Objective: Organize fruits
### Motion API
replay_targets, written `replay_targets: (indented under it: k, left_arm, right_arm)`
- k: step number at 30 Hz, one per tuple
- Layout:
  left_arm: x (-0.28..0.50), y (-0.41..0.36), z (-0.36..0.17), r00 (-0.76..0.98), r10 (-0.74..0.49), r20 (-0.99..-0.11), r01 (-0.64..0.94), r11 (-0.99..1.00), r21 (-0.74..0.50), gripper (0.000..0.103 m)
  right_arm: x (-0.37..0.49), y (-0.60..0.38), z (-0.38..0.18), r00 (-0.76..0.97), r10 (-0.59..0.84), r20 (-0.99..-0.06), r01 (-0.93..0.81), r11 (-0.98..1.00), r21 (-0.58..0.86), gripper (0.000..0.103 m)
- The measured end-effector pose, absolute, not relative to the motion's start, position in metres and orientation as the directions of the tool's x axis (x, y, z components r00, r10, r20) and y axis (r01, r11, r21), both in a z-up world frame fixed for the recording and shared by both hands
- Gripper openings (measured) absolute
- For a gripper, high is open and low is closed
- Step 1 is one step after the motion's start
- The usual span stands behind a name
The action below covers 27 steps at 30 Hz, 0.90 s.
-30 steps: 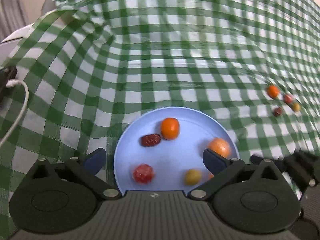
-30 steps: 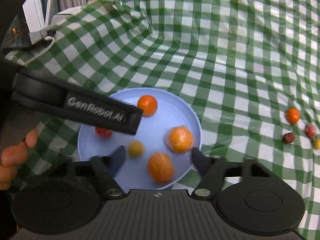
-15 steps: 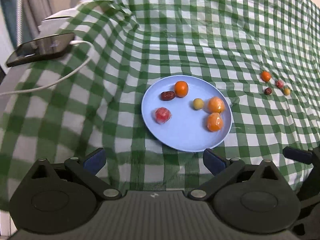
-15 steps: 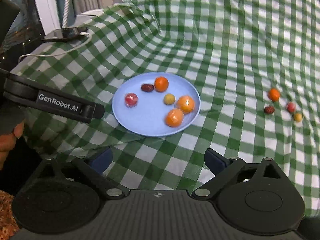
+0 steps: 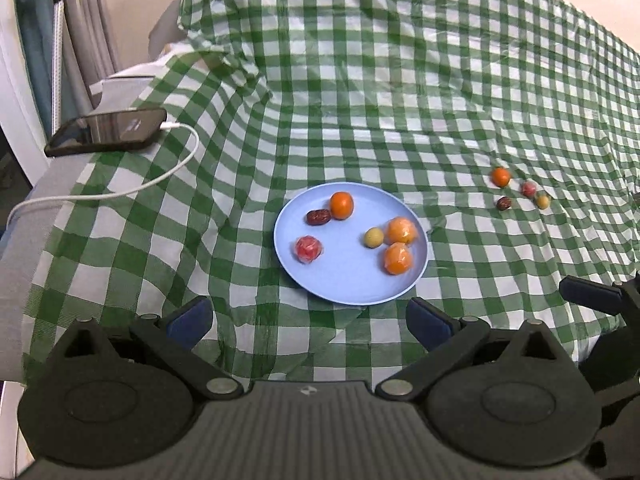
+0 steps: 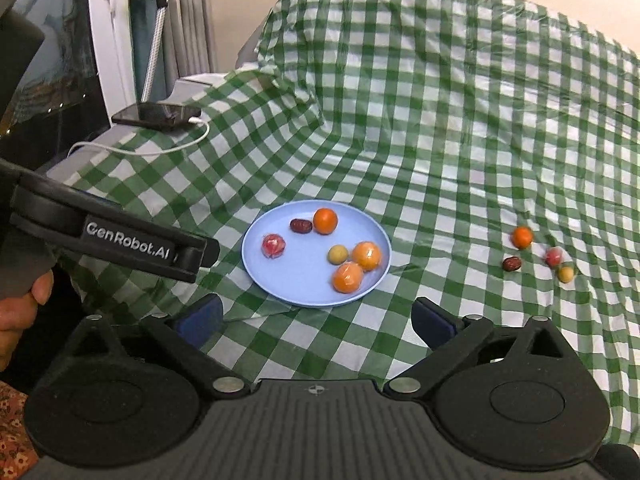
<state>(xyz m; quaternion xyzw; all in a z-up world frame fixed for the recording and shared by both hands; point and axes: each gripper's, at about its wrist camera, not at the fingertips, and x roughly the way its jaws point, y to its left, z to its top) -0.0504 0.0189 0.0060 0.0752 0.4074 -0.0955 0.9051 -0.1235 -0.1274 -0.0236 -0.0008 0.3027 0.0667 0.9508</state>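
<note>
A light blue plate (image 5: 344,272) (image 6: 296,276) lies on the green checked cloth. It holds a small orange (image 5: 341,205), a date (image 5: 319,217), a red wrapped fruit (image 5: 308,249), a yellow-green fruit (image 5: 373,237) and two wrapped oranges (image 5: 397,258). Right of it on the cloth lie an orange (image 6: 522,237), a date (image 6: 511,263), a red fruit (image 6: 554,257) and a yellow one (image 6: 565,273). My left gripper (image 5: 310,320) is open and empty, back from the plate's near rim. My right gripper (image 6: 316,318) is still opening, with nothing between its jaws.
A black phone (image 5: 108,132) with a white cable (image 5: 168,172) lies at the table's left edge, where the cloth ends. The cloth is rumpled into folds behind the plate. A hand (image 6: 20,304) holds the left gripper's body at the left of the right wrist view.
Both grippers have drawn back and up from the plate, which now looks smaller and farther away. The right jaws have spread wider. The fruits on the plate have stayed put.
</note>
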Motion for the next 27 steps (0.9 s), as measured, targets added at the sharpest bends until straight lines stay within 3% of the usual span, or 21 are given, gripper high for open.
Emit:
replay_targets:
  k: [27]
  left_arm:
    - [-0.0504,0.0200,0.0073,0.661,-0.092,-0.745,0.220,0.973,0.075,0.103]
  right_arm:
    - [-0.1270,-0.1248,-0.0249,0.809,0.121,-0.575,-0.113,0.992,0.050,0.102]
